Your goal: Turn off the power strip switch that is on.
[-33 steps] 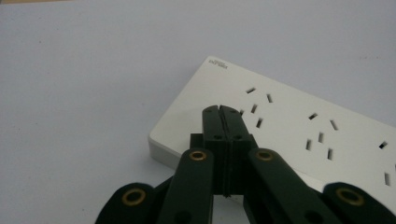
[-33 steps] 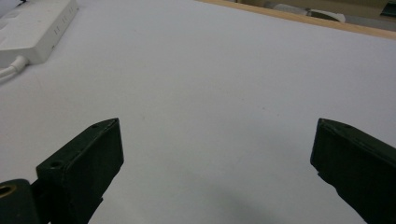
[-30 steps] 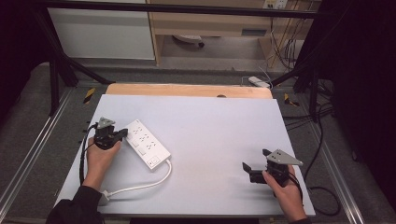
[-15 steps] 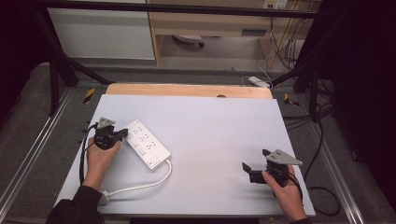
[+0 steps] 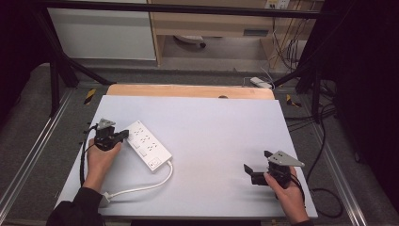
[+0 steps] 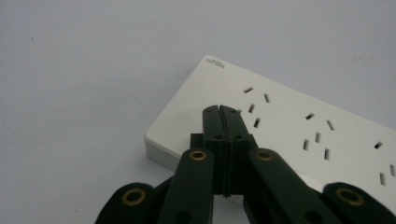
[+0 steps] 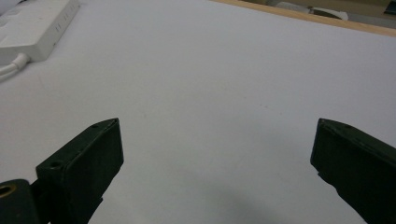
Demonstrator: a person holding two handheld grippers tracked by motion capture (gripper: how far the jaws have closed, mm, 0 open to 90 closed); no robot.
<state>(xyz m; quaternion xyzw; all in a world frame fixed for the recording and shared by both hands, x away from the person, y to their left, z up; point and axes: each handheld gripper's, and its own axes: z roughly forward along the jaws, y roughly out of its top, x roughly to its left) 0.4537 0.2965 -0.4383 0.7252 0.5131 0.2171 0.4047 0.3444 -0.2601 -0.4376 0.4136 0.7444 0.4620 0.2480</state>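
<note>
Power strip (image 5: 147, 146) on the table (image 5: 216, 127), directly ahead of and under the left gripper (image 5: 123, 135) jaw tips, its cord (image 5: 141, 188) trailing back beside that hand; right gripper (image 5: 249, 170) well apart, bare table between its spread jaws

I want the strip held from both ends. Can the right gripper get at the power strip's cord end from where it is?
Probably yes: bare table lies between the open right gripper and the power strip.
</note>
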